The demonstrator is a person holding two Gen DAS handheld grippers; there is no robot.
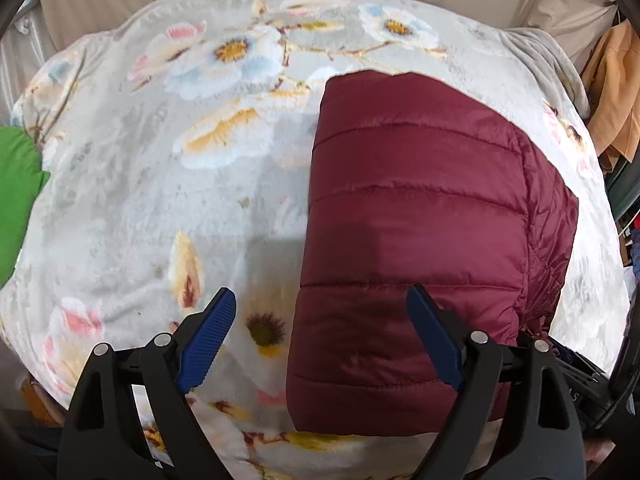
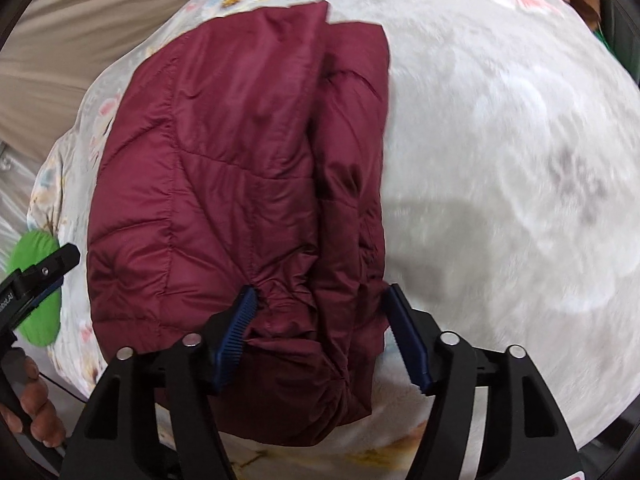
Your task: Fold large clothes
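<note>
Left wrist view: left gripper (image 1: 320,338) fingers spread, holding nothing, hovering over near edge of maroon puffer jacket (image 1: 420,220), folded on flowered blanket (image 1: 160,180).

Right wrist view: right gripper (image 2: 320,336) fingers spread, straddling bunched hem, not pinching. Looks light, puffy, slippery; likely springs open. Best taken at stitched hem or seams.

Folded jacket (image 1: 420,208) lies on blanket (image 1: 180,200); green item (image 1: 16,184) at blanket's left edge.
</note>
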